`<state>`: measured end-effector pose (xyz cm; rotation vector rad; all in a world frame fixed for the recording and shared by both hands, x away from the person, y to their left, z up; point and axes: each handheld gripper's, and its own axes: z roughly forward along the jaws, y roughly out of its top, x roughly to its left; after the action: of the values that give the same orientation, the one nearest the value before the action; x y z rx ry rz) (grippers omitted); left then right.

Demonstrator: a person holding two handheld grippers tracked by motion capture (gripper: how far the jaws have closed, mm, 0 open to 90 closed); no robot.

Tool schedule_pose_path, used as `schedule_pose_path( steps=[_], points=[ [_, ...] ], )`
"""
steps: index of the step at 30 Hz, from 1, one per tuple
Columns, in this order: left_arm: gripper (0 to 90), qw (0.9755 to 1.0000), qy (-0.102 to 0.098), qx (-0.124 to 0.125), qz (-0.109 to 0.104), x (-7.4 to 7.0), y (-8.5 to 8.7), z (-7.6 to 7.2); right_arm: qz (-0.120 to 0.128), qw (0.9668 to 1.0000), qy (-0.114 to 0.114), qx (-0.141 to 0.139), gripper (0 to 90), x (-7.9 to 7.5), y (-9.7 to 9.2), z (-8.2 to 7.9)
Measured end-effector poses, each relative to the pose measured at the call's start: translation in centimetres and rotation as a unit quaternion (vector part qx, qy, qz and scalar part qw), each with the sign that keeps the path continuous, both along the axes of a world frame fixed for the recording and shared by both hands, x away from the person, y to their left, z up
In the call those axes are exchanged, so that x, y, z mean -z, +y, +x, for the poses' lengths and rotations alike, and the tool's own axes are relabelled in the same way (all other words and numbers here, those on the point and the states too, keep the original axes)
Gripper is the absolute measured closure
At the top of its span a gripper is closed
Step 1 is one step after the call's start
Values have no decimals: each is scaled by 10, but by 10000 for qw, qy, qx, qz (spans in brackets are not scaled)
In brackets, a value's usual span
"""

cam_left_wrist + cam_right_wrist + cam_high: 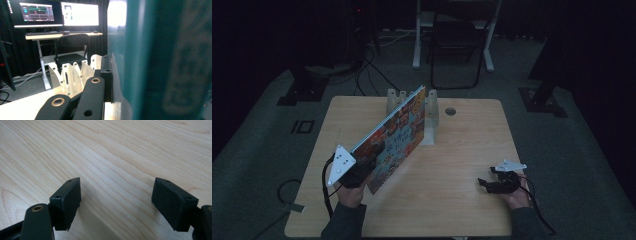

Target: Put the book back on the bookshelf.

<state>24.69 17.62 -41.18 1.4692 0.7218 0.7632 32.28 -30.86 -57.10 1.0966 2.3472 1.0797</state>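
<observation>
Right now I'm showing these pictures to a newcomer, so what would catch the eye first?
First, the large colourful picture book, held tilted above the left half of the pale wooden table, clamped in the left gripper. Its far edge reaches the white slotted rack at the table's back edge. On the right, the right gripper rests low over bare wood, jaws wide apart.
</observation>
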Motion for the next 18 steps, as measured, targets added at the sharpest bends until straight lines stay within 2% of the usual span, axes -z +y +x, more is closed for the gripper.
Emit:
schedule_pose_path(
  steps=[18],
  points=[
    [811,9998,38,-195,-51,1,7,1,2,10000,6,-3,228,0,0,0]
  ],
)
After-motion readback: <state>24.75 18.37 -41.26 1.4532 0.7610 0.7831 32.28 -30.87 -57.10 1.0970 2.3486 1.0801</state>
